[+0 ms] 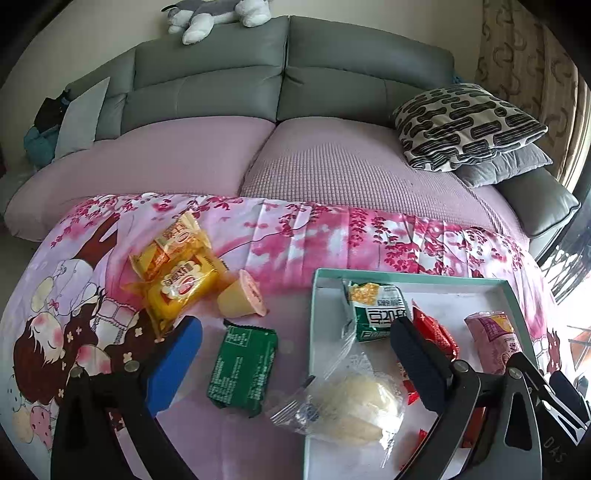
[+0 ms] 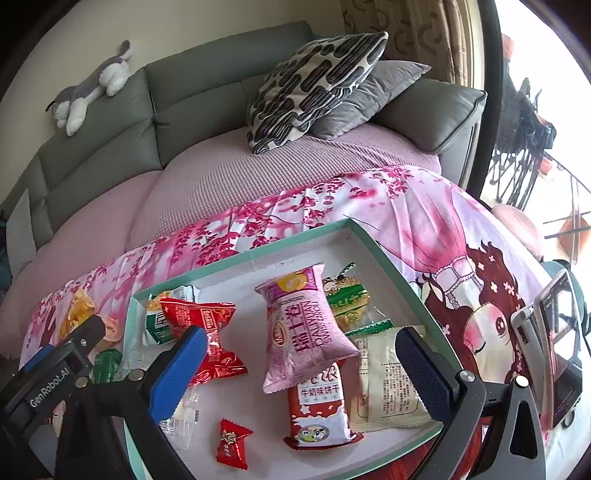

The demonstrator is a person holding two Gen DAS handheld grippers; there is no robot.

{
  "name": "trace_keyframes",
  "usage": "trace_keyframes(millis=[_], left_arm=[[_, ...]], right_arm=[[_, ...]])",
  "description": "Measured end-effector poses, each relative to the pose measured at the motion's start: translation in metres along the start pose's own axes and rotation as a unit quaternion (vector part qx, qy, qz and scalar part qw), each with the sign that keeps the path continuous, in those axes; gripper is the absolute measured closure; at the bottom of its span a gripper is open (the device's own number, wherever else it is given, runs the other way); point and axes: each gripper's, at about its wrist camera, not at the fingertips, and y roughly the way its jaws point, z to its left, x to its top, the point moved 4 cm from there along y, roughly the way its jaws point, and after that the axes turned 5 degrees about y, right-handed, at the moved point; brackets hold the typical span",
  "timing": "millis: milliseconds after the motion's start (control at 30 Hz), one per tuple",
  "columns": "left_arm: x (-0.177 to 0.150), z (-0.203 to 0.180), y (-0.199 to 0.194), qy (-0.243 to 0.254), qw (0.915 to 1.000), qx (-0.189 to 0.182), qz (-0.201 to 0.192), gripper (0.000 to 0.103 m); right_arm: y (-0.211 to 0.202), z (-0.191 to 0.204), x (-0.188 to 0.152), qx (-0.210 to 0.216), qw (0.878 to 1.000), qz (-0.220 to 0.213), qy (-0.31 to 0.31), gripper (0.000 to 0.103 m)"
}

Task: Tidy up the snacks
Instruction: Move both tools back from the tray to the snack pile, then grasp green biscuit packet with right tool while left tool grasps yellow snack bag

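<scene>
A teal-rimmed white tray (image 1: 317, 291) (image 2: 280, 242) lies on a pink floral cloth and holds several snacks: a clear-wrapped white bun (image 1: 351, 406), a green-white packet (image 1: 376, 310), a red packet (image 1: 436, 334) (image 2: 207, 332), a pink packet (image 1: 491, 336) (image 2: 306, 328). On the cloth left of the tray lie a green packet (image 1: 242, 367), a jelly cup (image 1: 243, 299) and yellow packets (image 1: 181, 284). My left gripper (image 1: 295, 354) is open and empty above the green packet and the bun. My right gripper (image 2: 301, 354) is open and empty over the tray.
A grey sofa (image 1: 280, 81) with a pink cover stands behind the cloth, with patterned and grey pillows (image 1: 465, 125) and a plush toy (image 1: 218, 14) on it. A phone on a stand (image 2: 557, 343) is at the right. The left gripper's body (image 2: 55, 373) shows at the tray's left.
</scene>
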Motion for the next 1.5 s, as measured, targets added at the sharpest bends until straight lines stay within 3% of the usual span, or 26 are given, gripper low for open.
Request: trace_keyframes(millis=[600, 1233, 1500], left_arm=[[-0.002, 0.081, -0.014, -0.056, 0.997, 0.054, 0.0, 0.002], [-0.023, 0.189, -0.025, -0.15, 0.983, 0.106, 0.01, 0.002], [-0.032, 0.224, -0.021, -0.178, 0.9776, 0.111, 0.02, 0.002]], right_arm=[[-0.012, 0.066, -0.006, 0.052, 0.998, -0.009, -0.039, 0.0], [-0.009, 0.157, -0.041, 0.108, 0.987, 0.014, -0.118, 0.0], [-0.006, 0.198, -0.061, 0.139, 0.979, 0.027, -0.144, 0.0]])
